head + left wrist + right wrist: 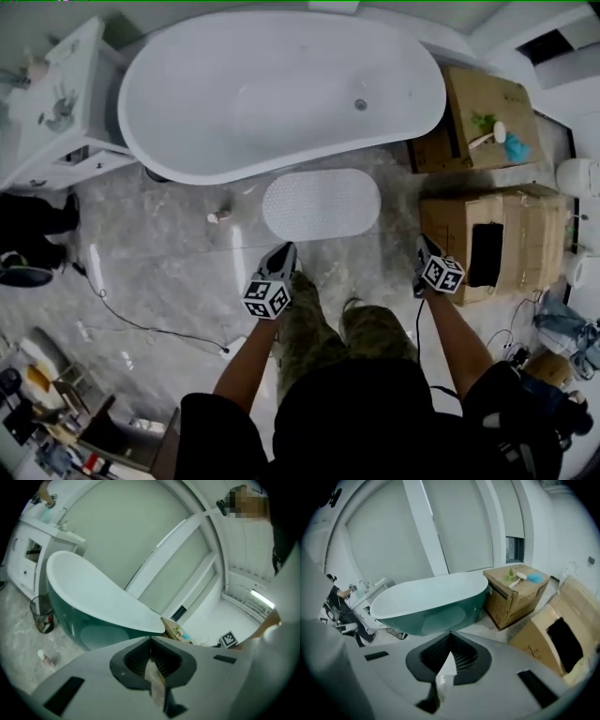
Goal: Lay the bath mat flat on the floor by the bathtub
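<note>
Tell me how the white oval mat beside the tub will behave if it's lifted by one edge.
The mat lies thin and flat against the floor, so it would probably droop rather than stay stiff. Its dimpled surface suggests a rubbery material, likely giving the jaws decent grip. On the glossy floor, a push may slide it whole, though its underside can't be seen.

White, rounded-oblong bath mat, covered in small bumps, spread flat and unfolded on the grey marbled floor. Long edge running along the near side of the white-lined freestanding bathtub, just beside it, toward the drain end.
</note>
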Tool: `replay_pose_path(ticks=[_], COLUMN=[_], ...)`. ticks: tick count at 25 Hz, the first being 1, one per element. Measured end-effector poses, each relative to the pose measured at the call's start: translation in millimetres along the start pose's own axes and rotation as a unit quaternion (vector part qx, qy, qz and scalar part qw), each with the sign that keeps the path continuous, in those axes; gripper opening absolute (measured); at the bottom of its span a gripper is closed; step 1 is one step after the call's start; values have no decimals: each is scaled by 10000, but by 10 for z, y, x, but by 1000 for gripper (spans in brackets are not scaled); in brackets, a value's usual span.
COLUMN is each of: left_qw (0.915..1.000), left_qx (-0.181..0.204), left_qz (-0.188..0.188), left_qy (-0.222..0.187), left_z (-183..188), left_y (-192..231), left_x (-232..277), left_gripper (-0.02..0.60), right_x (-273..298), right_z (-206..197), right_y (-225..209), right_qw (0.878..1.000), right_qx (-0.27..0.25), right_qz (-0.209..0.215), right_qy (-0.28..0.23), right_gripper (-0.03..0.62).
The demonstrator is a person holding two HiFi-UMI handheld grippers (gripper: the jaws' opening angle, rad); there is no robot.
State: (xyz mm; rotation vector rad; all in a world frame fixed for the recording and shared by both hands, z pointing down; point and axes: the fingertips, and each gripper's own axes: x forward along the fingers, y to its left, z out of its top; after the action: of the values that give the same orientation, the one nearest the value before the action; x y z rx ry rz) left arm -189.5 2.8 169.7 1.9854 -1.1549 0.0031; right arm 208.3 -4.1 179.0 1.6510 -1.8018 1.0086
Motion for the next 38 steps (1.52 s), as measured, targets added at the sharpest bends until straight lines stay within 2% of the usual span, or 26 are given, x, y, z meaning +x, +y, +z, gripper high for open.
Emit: replay_pose_path(ticks=[3, 7, 11, 13, 15, 16, 20, 22, 25, 29, 34, 38], left_qw=[9984, 9944, 9907, 9901, 9895, 9892, 9896, 9882, 9799, 9668, 9547, 9502], left_qx=[446, 769, 1159, 1221, 1306, 1345, 1146, 1044, 1159, 1410, 1654, 1750], left_qz=[-357, -682, -688, -667, -556, -476, -270, 20, 627, 1181, 1304, 1397], left_qy=[-5, -224, -178, -198, -272, -341, -824, -1122, -1495, -1772, -2102, -2166], left_z=[426, 978, 1318, 1438, 1544, 1583, 1759, 1887, 2015, 2080, 2122, 2183], left_y=[-319, -763, -1049, -1164, -1302, -1398, -1817, -1970, -2214, -2629, -3107, -3171], left_x=[-64, -150, -257, -269, -248, -221, -80, -27, 2, 94, 268, 275], left_gripper=[20, 20, 20, 20, 20, 20, 20, 20, 20, 20, 20, 20], right_x=[-324, -730, -1021, -1110, -1169, -1212, -1436, -1511, -1605, -1700, -1781, -1857], right_z=[446, 1080, 1435, 1586, 1746, 1837, 2322, 2602, 2992, 3382, 3643, 3725], right_y=[168, 346, 559, 561, 509, 458, 202, 52, -149, -348, -433, -401], right_qw=[9994, 9978, 9949, 9955, 9945, 9932, 9822, 9744, 9611, 9471, 9291, 9215], right_qx=[-290, -436, -715, -496, -176, -184, -608, -884, -1382, -1583, -1976, -2141], right_qz=[-6, 128, 378, 491, 695, 795, 1302, 1489, 1606, 1818, 1934, 1929], right_qy=[-187, -484, -595, -647, -764, -831, -1211, -1437, -1771, -2121, -2454, -2604], right_gripper=[23, 21, 22, 21, 21, 21, 23, 23, 23, 23, 23, 23])
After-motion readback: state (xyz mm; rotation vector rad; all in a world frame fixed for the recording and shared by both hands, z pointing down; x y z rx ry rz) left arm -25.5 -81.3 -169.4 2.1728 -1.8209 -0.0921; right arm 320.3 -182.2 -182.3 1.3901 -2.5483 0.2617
